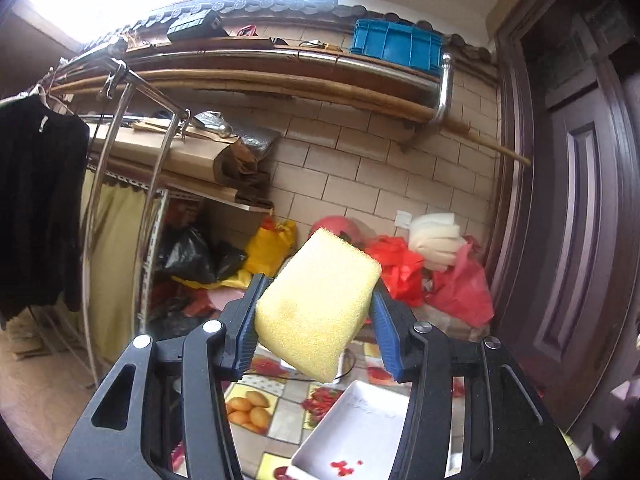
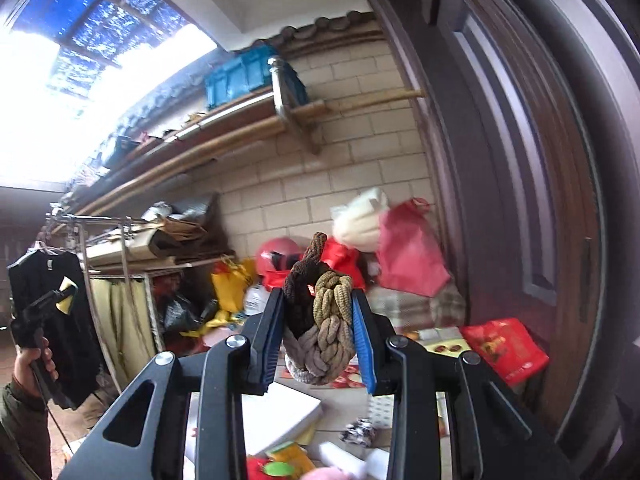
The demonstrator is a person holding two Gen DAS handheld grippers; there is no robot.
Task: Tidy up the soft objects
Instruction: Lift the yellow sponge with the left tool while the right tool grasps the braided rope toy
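Two grippers are up in the air, and each one has a soft thing. The left gripper has its blue jaws pressed on both sides of a yellow sponge, which is tilted and sticks out past the tips. Below it is a white tray with small red spots inside, sitting on a counter covered by a cloth with fruit pictures. Behind the sponge are a yellow bag, black bags, red bags and a white foam bundle, all piled against a tan brick wall. A black shirt hangs on a metal rack to the left, a blue crate sits on a high shelf, and a dark door is on the right. The right gripper has its jaws closed on a braided rope toy that is brown, tan and grey, with its brown end poking up. Under it lies a white box and some small things too blurry to tell. From this side the left gripper with the sponge is seen far off to the left in front of the black shirt, held by a hand.
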